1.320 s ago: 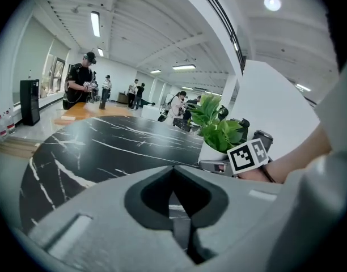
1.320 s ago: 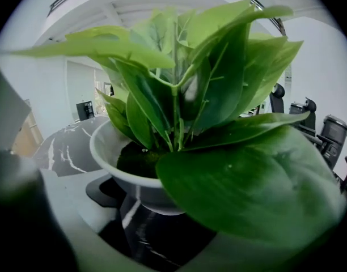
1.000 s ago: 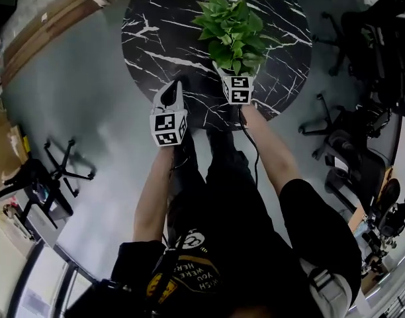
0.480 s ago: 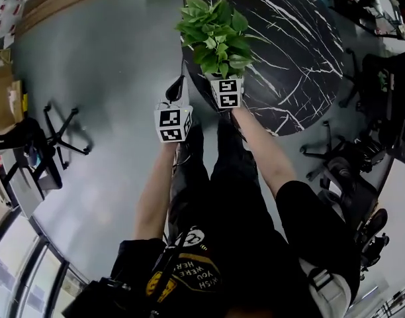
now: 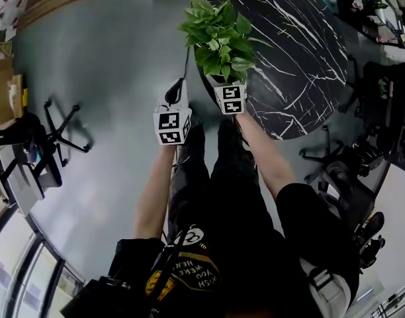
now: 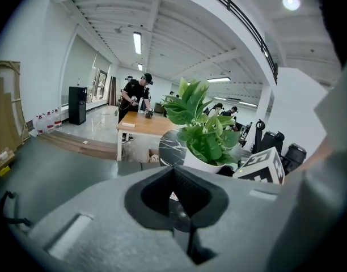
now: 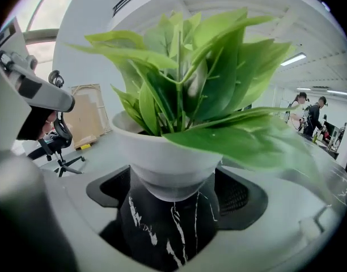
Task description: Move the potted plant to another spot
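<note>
Head view, read left to right: an office chair (image 5: pixel 60 128) stands at the far left, well apart from the work; a broad stretch of bare grey floor (image 5: pixel 110 58) follows, offering the widest open room for travel; the left claw (image 5: pixel 178 88) hangs over this floor, jaws together and nothing between them, just beside the plant on its left; the potted plant (image 5: pixel 219 35) is carried upright by the right claw (image 5: pixel 227 90), whose jaws are clamped from both sides on the lower wall of the white pot (image 7: pixel 168 157); the stem axis runs vertical, directly ahead of and above that claw, so the right hand alone bears the load; the pot appears lifted clear, poised about the near left rim of the black marbled table (image 5: pixel 302 52), a patch of which shows beneath it in the right gripper view; the tabletop to the right lies largely bare; more chairs (image 5: pixel 331 167) crowd the floor beyond its right edge.
</note>
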The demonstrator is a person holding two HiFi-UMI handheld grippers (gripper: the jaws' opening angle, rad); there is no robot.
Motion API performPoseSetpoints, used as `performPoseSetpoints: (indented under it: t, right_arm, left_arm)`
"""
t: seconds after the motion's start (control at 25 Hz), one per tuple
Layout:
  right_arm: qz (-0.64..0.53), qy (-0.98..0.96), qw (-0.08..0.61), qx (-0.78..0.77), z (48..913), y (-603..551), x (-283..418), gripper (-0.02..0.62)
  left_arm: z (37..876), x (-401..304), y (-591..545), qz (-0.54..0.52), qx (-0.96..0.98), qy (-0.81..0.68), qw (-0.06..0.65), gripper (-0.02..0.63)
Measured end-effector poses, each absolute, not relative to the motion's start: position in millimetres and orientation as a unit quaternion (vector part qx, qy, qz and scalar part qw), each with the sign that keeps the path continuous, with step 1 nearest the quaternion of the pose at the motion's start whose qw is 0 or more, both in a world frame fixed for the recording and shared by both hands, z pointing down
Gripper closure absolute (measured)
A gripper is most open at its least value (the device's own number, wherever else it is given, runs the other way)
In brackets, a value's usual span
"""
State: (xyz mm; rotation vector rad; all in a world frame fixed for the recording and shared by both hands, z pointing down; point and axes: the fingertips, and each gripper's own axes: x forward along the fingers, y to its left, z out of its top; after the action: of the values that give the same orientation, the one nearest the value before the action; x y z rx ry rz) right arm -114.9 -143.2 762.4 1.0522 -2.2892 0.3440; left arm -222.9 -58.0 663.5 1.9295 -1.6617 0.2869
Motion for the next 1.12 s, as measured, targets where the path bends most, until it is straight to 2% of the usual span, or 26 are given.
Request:
performPoseSetpoints:
  t: [0.16, 0.24, 0.28, 0.32, 0.36, 0.48, 0.52, 0.8, 1.12]
  right_arm:
    - [0.139, -0.852, 0.303, 0.404, 759, -127, -100, 0.13]
    - [0.153, -0.844, 0.311, 0.409, 753, -108, -89, 0.167]
    - [0.16, -0.84, 0.312, 0.414, 747, -98, -81, 0.215]
    - [0.167, -0.837, 0.307, 0.42, 738, -89, -74, 0.303]
    - [0.174, -0.836, 0.296, 0.428, 726, -82, -66, 0.426]
    - [0.199, -0.835, 0.251, 0.448, 676, -66, -50, 0.572]
    - [0.206, -0.839, 0.237, 0.445, 659, -61, -48, 0.592]
    - [0.204, -0.885, 0.184, 0.376, 565, -33, -39, 0.592]
    - [0.2, -0.901, 0.146, 0.357, 508, -24, -16, 0.592]
  left_arm:
    - [661, -213, -53, 0.102, 0.726, -0.614, 0.292, 0.603]
    - [658, -207, -47, 0.101, 0.728, -0.611, 0.294, 0.603]
    - [656, -203, -44, 0.101, 0.729, -0.61, 0.294, 0.603]
    - [651, -199, -42, 0.102, 0.73, -0.61, 0.292, 0.603]
    - [644, -195, -39, 0.102, 0.731, -0.61, 0.288, 0.603]
    - [609, -181, -30, 0.091, 0.735, -0.615, 0.27, 0.603]
    - [594, -175, -27, 0.085, 0.736, -0.618, 0.263, 0.603]
    - [530, -117, 6, 0.068, 0.718, -0.647, 0.247, 0.601]
    - [479, -76, 13, 0.049, 0.723, -0.647, 0.235, 0.603]
